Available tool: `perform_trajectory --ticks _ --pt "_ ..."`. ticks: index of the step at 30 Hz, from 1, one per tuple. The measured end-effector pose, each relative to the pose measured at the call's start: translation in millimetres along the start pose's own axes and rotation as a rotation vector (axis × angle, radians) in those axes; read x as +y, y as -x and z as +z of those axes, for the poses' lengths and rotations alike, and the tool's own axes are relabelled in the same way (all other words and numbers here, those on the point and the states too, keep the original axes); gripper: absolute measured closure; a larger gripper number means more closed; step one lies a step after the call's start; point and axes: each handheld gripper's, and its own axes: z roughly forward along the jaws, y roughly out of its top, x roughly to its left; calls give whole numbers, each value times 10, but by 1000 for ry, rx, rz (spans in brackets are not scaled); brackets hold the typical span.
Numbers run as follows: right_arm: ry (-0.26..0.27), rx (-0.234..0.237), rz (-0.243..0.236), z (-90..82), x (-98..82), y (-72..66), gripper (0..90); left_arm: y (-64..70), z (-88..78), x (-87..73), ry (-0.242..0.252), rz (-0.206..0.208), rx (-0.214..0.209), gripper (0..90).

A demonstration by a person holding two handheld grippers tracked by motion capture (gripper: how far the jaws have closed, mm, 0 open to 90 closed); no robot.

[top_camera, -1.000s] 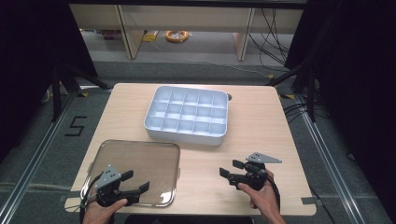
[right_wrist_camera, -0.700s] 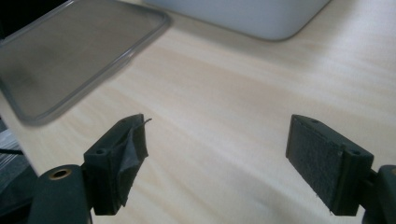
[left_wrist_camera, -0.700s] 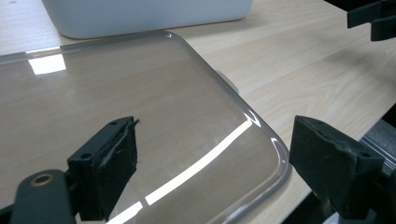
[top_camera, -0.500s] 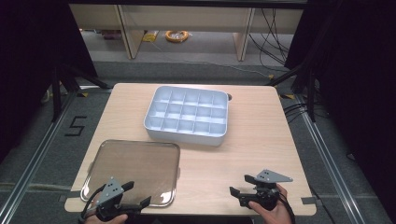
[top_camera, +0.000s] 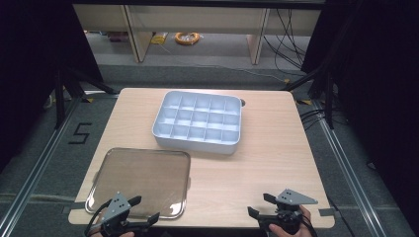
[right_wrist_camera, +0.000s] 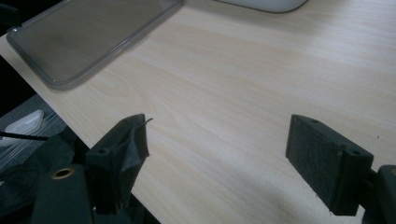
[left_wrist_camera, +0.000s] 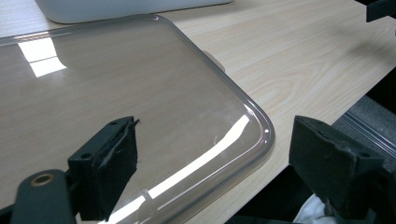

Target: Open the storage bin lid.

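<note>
A white box divided into several compartments stands mid-table, slightly toward the far side. Its clear smoky lid lies flat at the near left corner. My left gripper hovers open at the table's near edge, over the lid's near right corner. In the left gripper view its jaws stand wide apart with nothing between them. My right gripper is open too, low over bare wood at the near right edge. In its own view the right gripper holds nothing, with the lid off to the upper left.
The light wooden table has bare wood between the lid and the right edge. The box's bottom edge shows at the top of the right gripper view. Beyond the table are grey floor, cables and shelving legs.
Both grippers have drawn back toward the near edge of the table, and the hands have slid mostly out at the bottom. Both stay open. Box and lid have not moved.
</note>
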Motion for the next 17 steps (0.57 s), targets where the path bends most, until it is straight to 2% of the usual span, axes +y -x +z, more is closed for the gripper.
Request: perform_trajectory --ticks 1,3,4,6,7,8,9,10,12,13,15,17 --pt "-8 -9 20 -10 -12 -20 217 -1 -1 -4 -5 1 -8 151" --pt "-19 -6 22 -26 -28 -32 218 8 -9 -8 -16 5 -7 150" --pt "-37 14 56 -58 -35 -54 218 20 -19 -9 -24 6 8 150" --pt "-6 6 8 -35 -48 -18 218 15 -20 -9 -26 24 0 151" --pt "-7 12 6 -47 -53 -13 218 16 -19 -11 -26 18 -3 150" --pt "-9 10 10 -51 -55 -17 217 16 -6 -21 -17 -5 -14 150" --pt "-15 6 14 -61 -57 -22 218 11 -8 -20 -21 -4 -13 151" --pt "-8 -1 -3 -63 -60 -16 218 10 -8 -21 -20 -3 -6 150" --pt "-20 13 39 -60 -74 -41 218 10 -4 -22 -12 -7 -9 150" --pt "-12 7 10 -54 -73 -13 218 9 -4 -21 -12 -8 -10 150" --pt "-18 -2 8 -65 -72 -7 218 8 -4 -20 -11 -8 -9 151" --pt "-14 3 9 -59 -74 -1 219 -5 -11 -14 -22 10 -9 151"
